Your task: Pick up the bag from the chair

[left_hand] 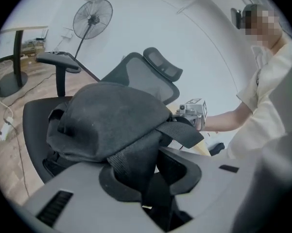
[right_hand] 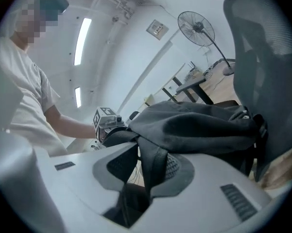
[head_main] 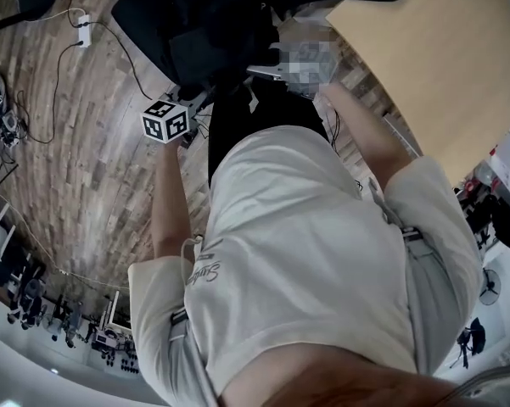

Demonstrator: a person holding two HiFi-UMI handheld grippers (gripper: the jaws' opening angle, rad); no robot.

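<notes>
The black bag [left_hand: 107, 120] hangs between my two grippers, over the seat of the black office chair [left_hand: 141, 76]. My left gripper [left_hand: 150, 176] is shut on one of its webbing straps [left_hand: 131, 164], which runs down between the pads. My right gripper [right_hand: 146, 176] is shut on another strap [right_hand: 153, 164] on the bag's [right_hand: 199, 125] other side. Each gripper shows in the other's view, the right gripper [left_hand: 194, 113] and the left gripper [right_hand: 107, 120] both close against the bag. In the head view the left gripper [head_main: 195, 113] is beside the bag [head_main: 263, 117]; the right one is hidden.
The chair's mesh back [right_hand: 262, 57] rises just behind the bag, an armrest [left_hand: 58, 59] to one side. A light wooden desk [head_main: 433, 58] stands close on the right. A pedestal fan [left_hand: 92, 18] stands farther off. A power strip and cable [head_main: 83, 25] lie on the wooden floor.
</notes>
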